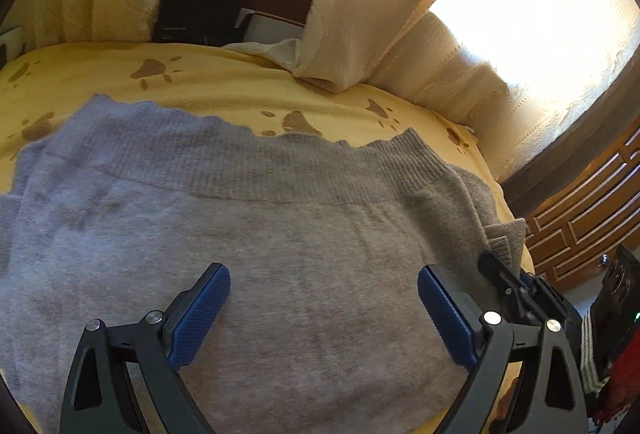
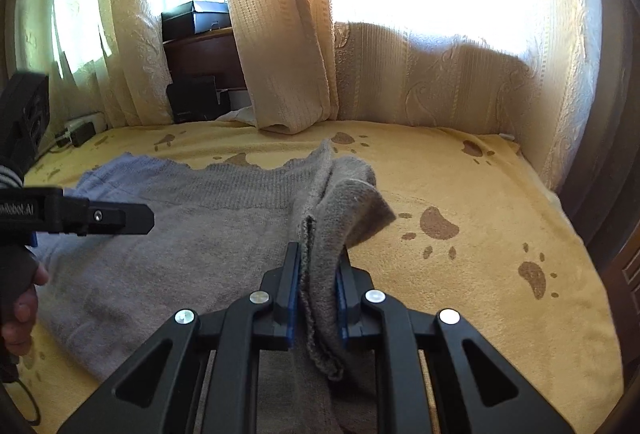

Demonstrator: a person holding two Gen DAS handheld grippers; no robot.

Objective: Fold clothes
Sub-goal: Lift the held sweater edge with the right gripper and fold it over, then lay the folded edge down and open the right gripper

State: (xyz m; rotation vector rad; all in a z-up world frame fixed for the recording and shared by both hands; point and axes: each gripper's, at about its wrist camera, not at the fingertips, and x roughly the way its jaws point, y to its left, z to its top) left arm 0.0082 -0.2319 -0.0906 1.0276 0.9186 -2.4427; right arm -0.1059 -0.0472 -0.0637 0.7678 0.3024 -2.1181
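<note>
A grey knitted sweater (image 1: 248, 234) lies spread on a yellow paw-print blanket (image 1: 240, 82). My left gripper (image 1: 324, 278) hovers over its middle, open, with nothing between its blue pads (image 1: 204, 310). My right gripper (image 2: 318, 254) is shut on a bunched fold of the sweater (image 2: 192, 242) at its right side, lifting that part off the blanket (image 2: 500, 234). In the left wrist view the right gripper (image 1: 494, 262) shows at the sweater's right edge, shut on the cloth. In the right wrist view the left gripper's black finger (image 2: 116, 220) reaches in from the left.
Cream curtains (image 2: 280, 34) hang along the far side before bright windows. Dark boxes (image 2: 196, 20) stand on a wooden stand behind the curtains. A power strip (image 2: 80, 130) lies at the blanket's far left. A carved wooden panel (image 1: 588, 218) is at the right. A hand (image 2: 20, 298) holds the left gripper.
</note>
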